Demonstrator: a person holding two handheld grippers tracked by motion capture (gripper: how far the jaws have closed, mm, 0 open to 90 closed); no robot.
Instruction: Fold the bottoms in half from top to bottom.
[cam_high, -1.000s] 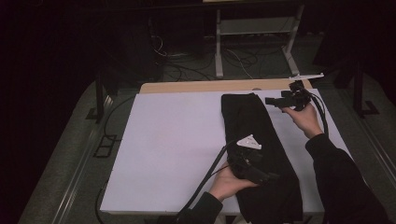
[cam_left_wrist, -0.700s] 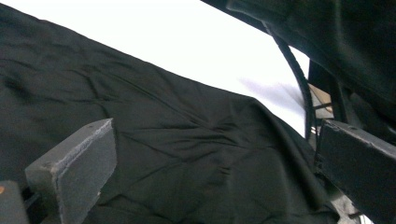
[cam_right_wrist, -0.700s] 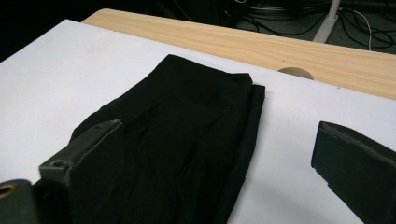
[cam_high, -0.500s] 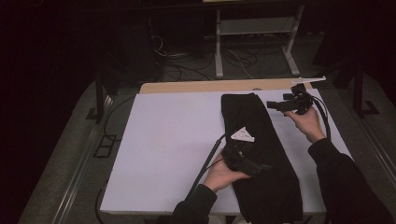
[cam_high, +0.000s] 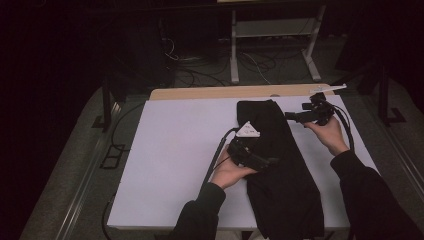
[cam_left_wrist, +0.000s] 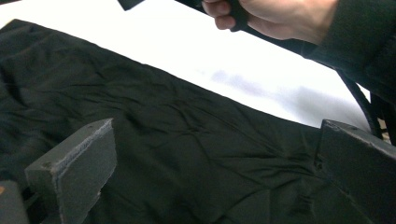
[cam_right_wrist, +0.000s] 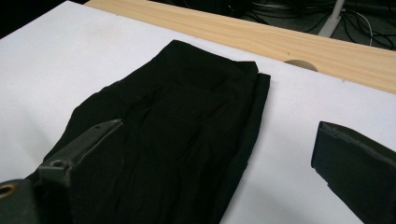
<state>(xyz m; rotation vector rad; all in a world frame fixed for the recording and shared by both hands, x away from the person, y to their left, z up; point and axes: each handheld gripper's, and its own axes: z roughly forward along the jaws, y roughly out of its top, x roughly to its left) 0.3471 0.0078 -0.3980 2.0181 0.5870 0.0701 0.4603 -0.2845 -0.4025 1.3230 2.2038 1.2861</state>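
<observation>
A folded black garment (cam_high: 280, 165) lies lengthwise right of centre on the white table cover (cam_high: 170, 150). The left gripper (cam_high: 270, 161), jaws just opened wide and empty, hovers over its middle; the right gripper (cam_high: 289, 116), jaws wide, hangs by its upper edge.

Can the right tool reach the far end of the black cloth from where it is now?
Probably yes. The right tool hangs open beside the black cloth, near its far end, and nothing lies between them on the white table cover. The left tool is lower down the cloth, out of its way.
</observation>
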